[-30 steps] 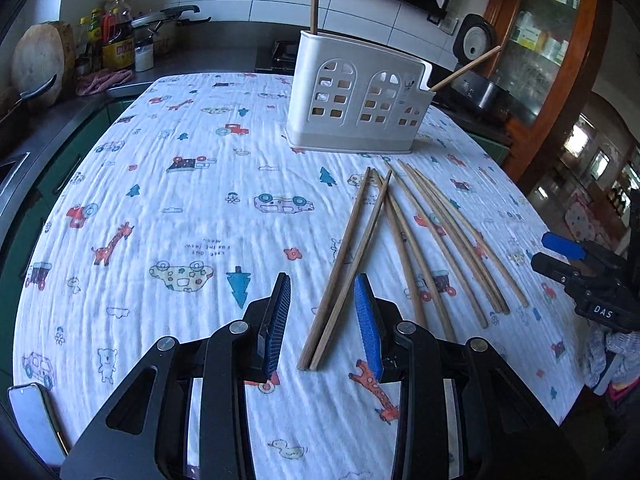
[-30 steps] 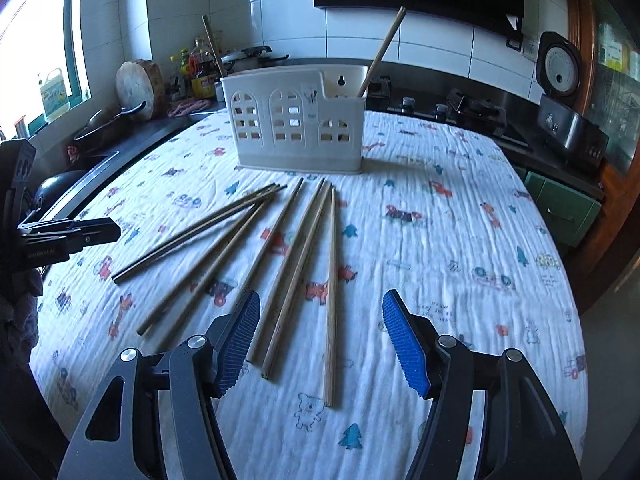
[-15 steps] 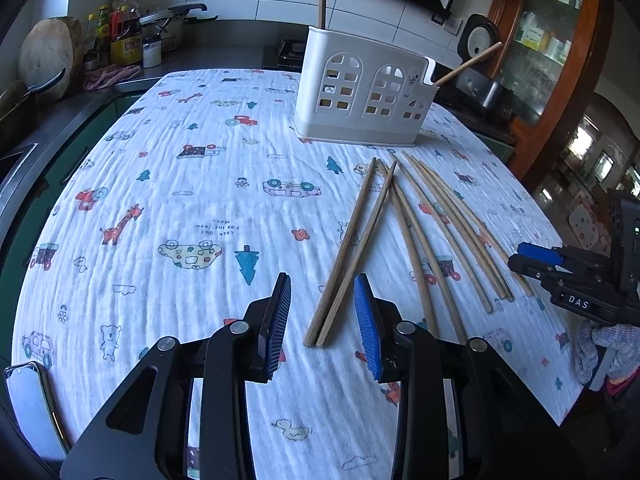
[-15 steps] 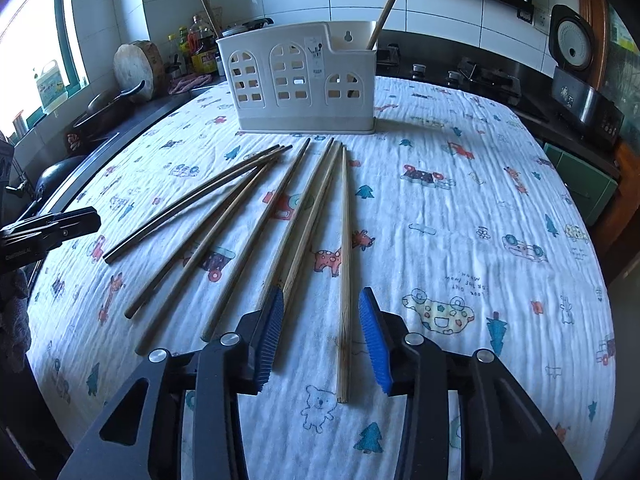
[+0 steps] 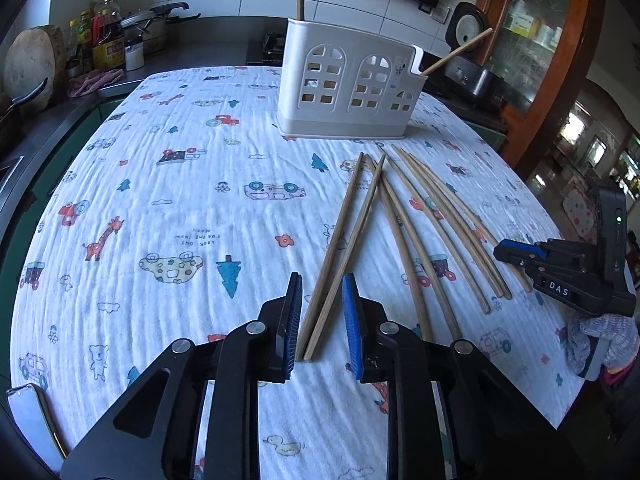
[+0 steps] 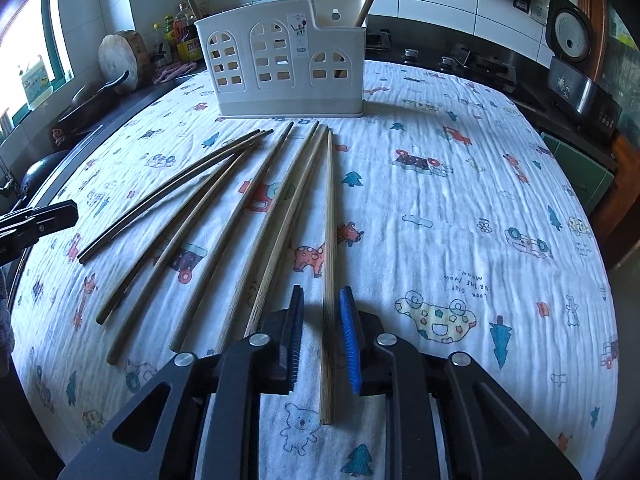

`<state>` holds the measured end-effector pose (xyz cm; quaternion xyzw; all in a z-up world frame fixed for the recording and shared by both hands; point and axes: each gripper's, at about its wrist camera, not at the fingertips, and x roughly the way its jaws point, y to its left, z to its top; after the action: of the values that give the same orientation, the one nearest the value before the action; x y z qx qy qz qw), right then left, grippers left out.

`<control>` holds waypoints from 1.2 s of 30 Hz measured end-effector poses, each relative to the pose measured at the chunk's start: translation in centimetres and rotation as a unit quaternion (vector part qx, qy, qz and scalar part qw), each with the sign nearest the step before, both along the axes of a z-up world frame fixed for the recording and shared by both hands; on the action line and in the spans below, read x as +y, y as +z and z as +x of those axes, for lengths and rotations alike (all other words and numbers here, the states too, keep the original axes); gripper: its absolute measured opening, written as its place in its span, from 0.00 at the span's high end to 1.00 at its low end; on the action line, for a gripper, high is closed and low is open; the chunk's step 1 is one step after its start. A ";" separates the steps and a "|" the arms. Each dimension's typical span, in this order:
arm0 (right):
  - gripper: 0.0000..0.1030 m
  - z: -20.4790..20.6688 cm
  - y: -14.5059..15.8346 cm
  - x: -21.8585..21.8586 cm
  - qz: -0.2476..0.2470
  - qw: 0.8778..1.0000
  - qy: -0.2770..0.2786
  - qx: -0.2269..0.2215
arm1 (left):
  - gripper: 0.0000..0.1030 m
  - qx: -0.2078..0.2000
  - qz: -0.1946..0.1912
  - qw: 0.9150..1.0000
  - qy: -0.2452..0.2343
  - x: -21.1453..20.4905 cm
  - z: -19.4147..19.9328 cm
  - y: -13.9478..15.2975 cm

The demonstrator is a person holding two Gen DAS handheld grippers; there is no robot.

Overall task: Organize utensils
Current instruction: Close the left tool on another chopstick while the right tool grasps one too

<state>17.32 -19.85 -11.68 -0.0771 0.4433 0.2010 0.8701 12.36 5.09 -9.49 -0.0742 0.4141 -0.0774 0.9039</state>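
Your left gripper (image 5: 320,316) is straddling 2 brown wooden chopsticks (image 5: 340,248), fingers parted; your right gripper (image 6: 322,336) is straddling 1 pale wooden chopstick (image 6: 329,240), unclenched. All are lying on the cartoon-print tablecloth (image 6: 460,208) before the white plastic utensil holder (image 6: 280,68).

Left gripper (image 5: 320,312) jaws parted, straddling two chopsticks (image 5: 338,252) on tablecloth (image 5: 180,200)

Wooden chopsticks (image 6: 280,200) fanned flat on cloth; white caddy (image 6: 288,68) upright beyond.

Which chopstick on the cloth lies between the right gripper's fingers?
The rightmost, palest chopstick: straight, apart from the fan, it alone runs between the right gripper.
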 end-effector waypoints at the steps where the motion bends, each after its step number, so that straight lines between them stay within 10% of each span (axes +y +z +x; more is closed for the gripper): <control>1: 0.91 0.0 0.0 0.0 -0.002 1.000 -0.001 -0.001 | 0.85 0.004 0.001 1.000 -0.007 -0.2 0.3 -0.2; 36: 0.93 -0.2 -0.1 0.0 -0.004 1.000 -0.004 -0.007 | 0.91 0.055 0.048 0.996 -0.052 -2.0 4.6 -2.5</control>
<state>17.16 -19.84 -11.76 -0.0804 0.4387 0.1947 0.8736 16.95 3.12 -12.04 -0.0131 0.4701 -0.0996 0.8769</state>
